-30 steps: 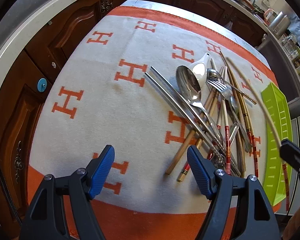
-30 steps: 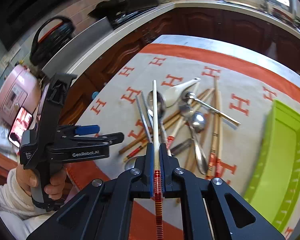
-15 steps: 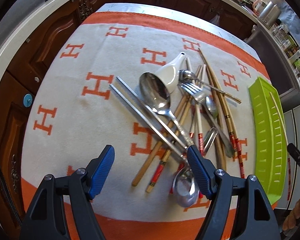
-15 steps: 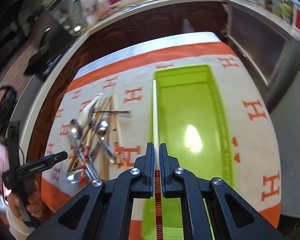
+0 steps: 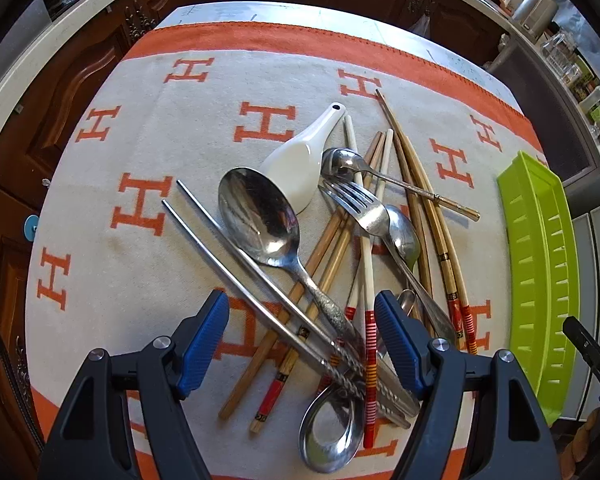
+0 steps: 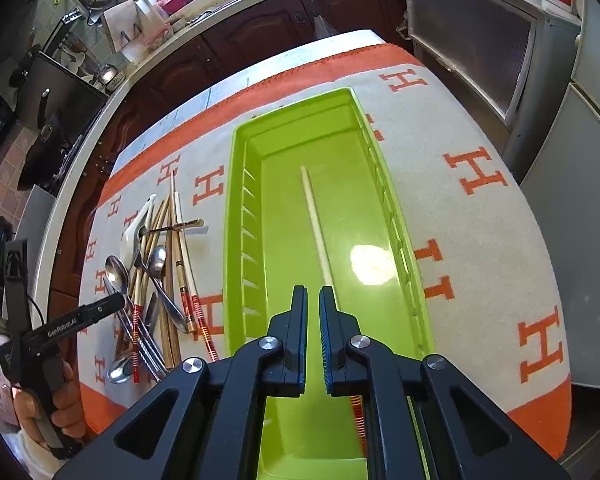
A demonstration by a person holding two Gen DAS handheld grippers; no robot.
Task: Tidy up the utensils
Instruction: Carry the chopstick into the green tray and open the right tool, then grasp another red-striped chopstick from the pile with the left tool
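Item: one white chopstick with red-striped handle [image 6: 316,224], lying loose in the long lime-green plastic tray [image 6: 408,240].
Your right gripper [image 6: 313,320] hangs over the tray's near end, jaws parted by a narrow gap, grasping nothing; the chopstick runs from beside its right finger toward 12 o'clock. Your left gripper [image 5: 302,344] stands released and wide over the heap of steel spoons, fork and chopsticks [image 5: 340,248] on the orange-and-cream H-patterned cloth [image 5: 148,160]; the tray sits at 3 o'clock of that heap.
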